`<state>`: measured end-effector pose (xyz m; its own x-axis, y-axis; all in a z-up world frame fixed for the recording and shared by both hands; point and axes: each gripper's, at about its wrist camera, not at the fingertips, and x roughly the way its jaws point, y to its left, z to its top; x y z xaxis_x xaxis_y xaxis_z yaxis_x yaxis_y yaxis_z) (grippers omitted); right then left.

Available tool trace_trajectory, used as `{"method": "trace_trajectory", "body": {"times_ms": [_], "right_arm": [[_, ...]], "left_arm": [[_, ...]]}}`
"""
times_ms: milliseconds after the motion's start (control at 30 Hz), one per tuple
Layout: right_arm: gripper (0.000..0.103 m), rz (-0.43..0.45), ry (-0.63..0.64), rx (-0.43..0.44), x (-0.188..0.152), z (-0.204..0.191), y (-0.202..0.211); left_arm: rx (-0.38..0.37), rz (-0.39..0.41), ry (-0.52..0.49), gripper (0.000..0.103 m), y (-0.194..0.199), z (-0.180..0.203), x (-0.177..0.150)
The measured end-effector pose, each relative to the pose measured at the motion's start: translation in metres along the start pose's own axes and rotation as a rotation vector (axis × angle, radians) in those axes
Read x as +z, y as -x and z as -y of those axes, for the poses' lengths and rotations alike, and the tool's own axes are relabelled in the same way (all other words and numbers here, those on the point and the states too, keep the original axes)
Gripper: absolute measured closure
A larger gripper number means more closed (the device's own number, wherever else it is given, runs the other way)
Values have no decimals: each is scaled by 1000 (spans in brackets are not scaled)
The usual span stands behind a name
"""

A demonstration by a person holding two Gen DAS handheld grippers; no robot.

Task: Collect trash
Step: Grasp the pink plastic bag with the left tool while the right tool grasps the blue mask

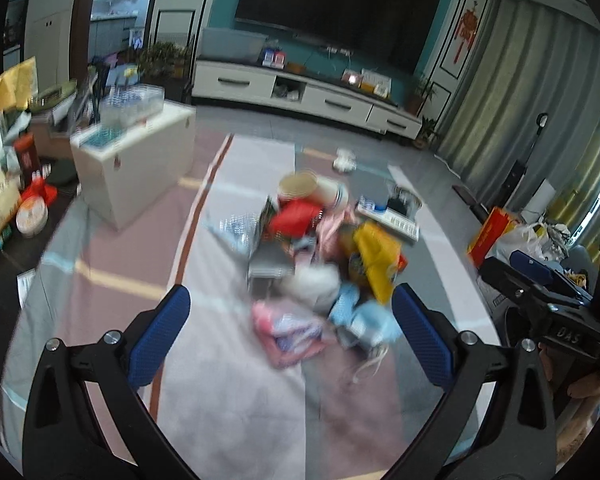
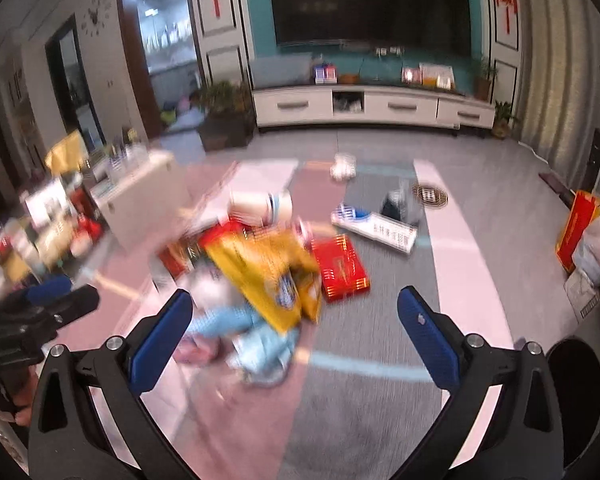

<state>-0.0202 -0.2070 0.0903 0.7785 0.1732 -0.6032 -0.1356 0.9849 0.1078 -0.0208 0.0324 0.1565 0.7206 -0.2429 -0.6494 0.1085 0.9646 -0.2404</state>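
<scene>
1. We've got both tongs wide apart with nothing between the pads. The left gripper (image 1: 290, 334) hangs above the near edge of the trash, and the right gripper (image 2: 294, 338) hangs just to its right over the same heap.

2. Straight ahead of the left gripper, between its fingers, sit a pink wrapper (image 1: 288, 334) and a light blue packet (image 1: 354, 312), both smeared by blur. Past those is a white crumpled lump (image 1: 316, 284), but we can't tell what it really is.

3. Ahead of the right gripper, toward its left finger, there's a big yellow bag (image 2: 268, 276) lying on top of the trash pile (image 2: 260, 264). A red box (image 2: 340, 268) lies flat just beyond and to the right of it.

4. Farther out on the patchwork floor mat (image 1: 228, 400) lie a long white-and-blue box (image 2: 374, 230) and a tipped cup-like tub (image 1: 300, 186).

5. Off to the right gripper's near right there's a round dark thing (image 2: 576, 380). It may be a bin, but we can't say for sure.

6. Step-wise we reckon this is the approach, since nothing's picked up yet.

7. The next move probably calls for dropping one gripper onto a loose top piece (the pink wrapper looks easiest) and pinching just that one without dragging its neighbours.
</scene>
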Motion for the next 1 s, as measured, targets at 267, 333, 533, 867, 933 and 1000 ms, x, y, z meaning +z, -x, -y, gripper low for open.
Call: {"method": "trace_trajectory", "body": {"times_ms": [267,333,533,867,933,1000], "right_arm": [[9,18,6,18,-4,-8,-5],[10,11,3,25,-8,-9,-9],[21,-29,2,6,-19,-10,-25],[32,-108,-55,38,-32,-1,-48],[34,-143,-83,59,-36,2,-59],[37,-178,-110,83,-40,4,-69]], "left_arm": [[-44,-15,20,7,-10,-5,-10],[-40,-35,21,9,-17,-7,-14],[-69,-80,71,14,-38,-22,-25],[-70,-148,72,19,-71,-21,-38],[-81,-166,71,19,-80,-21,-41],[-94,-190,74,19,-90,-20,-45]]}}
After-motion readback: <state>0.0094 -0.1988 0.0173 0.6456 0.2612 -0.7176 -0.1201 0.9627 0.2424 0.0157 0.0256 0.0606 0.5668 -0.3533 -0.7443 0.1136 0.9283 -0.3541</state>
